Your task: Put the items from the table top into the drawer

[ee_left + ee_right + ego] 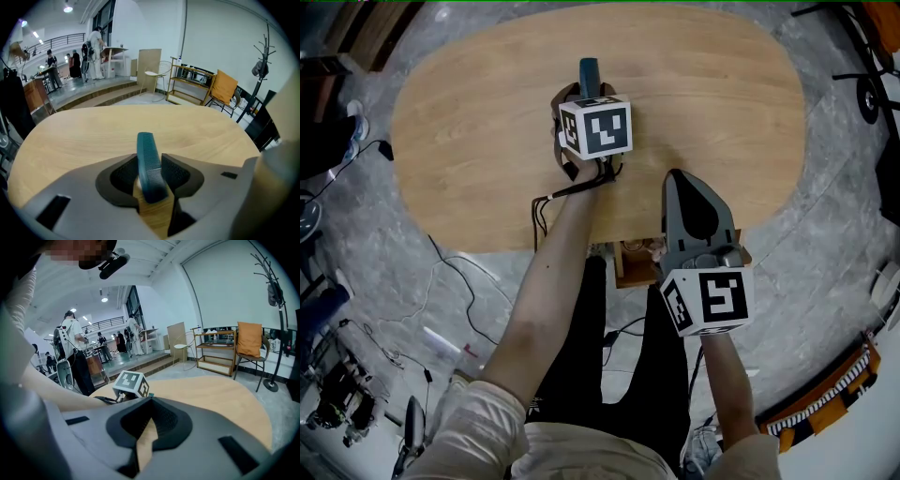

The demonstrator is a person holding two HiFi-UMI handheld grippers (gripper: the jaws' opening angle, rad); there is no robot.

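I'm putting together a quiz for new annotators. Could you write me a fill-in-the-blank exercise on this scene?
1. The left gripper has its jaws closed on a teal ____.
2. The right gripper has its jaws shut, and between them there is ____.
3. The top of the oval table is made of ____.

Missing words: comb; nothing; wood.
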